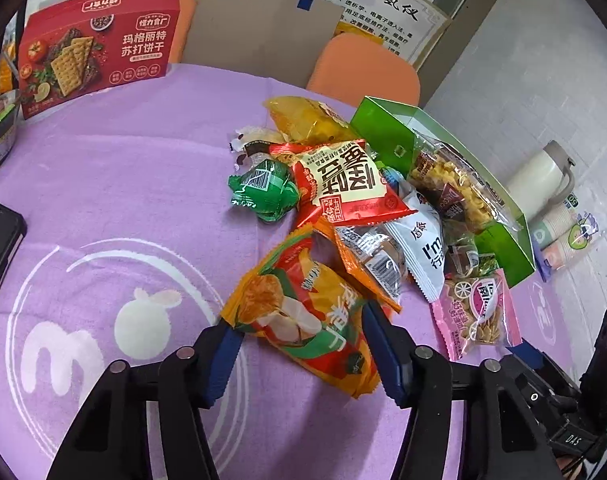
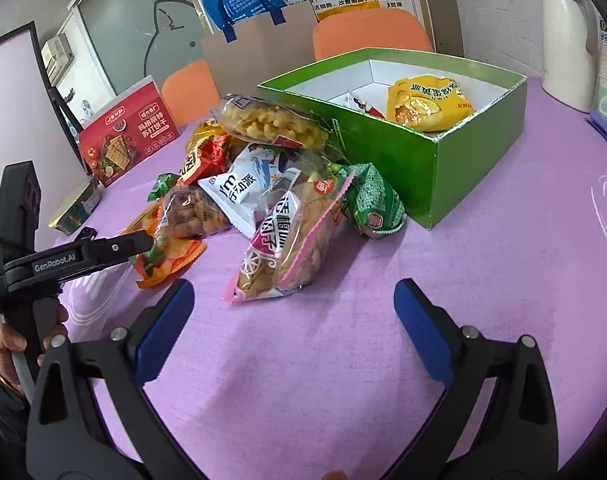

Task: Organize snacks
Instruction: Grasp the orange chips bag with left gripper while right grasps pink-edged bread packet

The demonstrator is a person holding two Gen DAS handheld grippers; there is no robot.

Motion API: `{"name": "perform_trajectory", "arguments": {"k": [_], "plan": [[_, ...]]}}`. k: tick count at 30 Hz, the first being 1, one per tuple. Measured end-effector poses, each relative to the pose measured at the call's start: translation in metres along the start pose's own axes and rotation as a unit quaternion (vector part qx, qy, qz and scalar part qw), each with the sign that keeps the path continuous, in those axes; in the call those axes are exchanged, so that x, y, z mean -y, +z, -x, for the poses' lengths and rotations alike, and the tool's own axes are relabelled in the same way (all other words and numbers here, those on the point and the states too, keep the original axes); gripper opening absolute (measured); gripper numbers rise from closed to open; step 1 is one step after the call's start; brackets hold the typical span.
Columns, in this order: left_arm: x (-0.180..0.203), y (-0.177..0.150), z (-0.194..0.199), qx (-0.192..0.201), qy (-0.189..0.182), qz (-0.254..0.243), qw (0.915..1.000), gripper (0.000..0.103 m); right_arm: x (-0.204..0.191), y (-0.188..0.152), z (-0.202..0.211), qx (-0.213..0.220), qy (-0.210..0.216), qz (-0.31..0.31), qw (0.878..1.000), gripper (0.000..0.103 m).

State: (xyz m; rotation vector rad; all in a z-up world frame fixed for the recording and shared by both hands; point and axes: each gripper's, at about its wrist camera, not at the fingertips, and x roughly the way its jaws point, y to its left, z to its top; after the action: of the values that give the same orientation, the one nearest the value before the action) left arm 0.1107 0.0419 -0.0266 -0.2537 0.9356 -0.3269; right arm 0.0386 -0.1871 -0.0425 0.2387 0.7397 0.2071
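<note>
While my left gripper (image 1: 299,344) straddles the orange packet (image 1: 303,316) at the near edge of the pile (image 1: 343,208), its blue pads sit on either side of the bag's lower half, and I cannot tell whether they are pressing it yet or only flanking it. The packet lies flat on the purple cloth (image 1: 123,184), its top tucked under a clear wrapper (image 1: 371,256). It looks light, puffy and slick, so I judge a pinch across the crinkled body will slide unless the pads bite near a sealed edge, where the film is flatter and stiffer. The contents are probably brittle, so I want a gentle squeeze.

My right gripper (image 2: 293,328) hangs spread wide over bare cloth, holding nothing, just short of the pink bag (image 2: 287,236). The green box (image 2: 399,156) stands behind the pile with a yellow bag (image 2: 427,104) already inside.
</note>
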Motion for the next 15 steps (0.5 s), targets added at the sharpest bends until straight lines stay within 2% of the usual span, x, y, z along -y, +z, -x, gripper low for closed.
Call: {"name": "perform_trajectory", "arguments": {"k": [3, 4, 6, 9, 11, 13, 15], "plan": [[0.004, -0.002, 0.000, -0.002, 0.005, -0.009, 0.9999, 0.044, -0.005, 0.005, -0.004, 0.002, 0.007, 0.001, 1.000, 0.088], [0.004, -0.004, 0.002, -0.002, 0.004, -0.012, 0.9999, 0.040, -0.006, 0.007, -0.006, 0.003, 0.007, 0.002, 1.000, 0.083], [0.007, -0.009, 0.009, -0.004, 0.001, -0.018, 0.9998, 0.039, -0.007, 0.010, -0.010, 0.001, 0.010, -0.003, 1.000, 0.077], [0.012, -0.019, 0.020, -0.004, -0.017, -0.026, 0.9995, 0.039, -0.006, 0.011, -0.015, -0.001, 0.018, -0.013, 1.000, 0.074], [0.014, -0.022, 0.021, -0.008, -0.025, -0.025, 0.9993, 0.043, -0.004, 0.011, -0.019, -0.006, 0.024, -0.023, 0.999, 0.067], [0.014, -0.021, 0.016, -0.017, -0.028, -0.019, 0.9993, 0.054, -0.001, 0.012, -0.021, -0.010, 0.022, -0.032, 0.999, 0.059], [0.011, -0.018, 0.009, -0.022, -0.030, -0.004, 0.9993, 0.061, 0.002, 0.011, -0.020, -0.009, 0.026, -0.036, 0.999, 0.057]]}}
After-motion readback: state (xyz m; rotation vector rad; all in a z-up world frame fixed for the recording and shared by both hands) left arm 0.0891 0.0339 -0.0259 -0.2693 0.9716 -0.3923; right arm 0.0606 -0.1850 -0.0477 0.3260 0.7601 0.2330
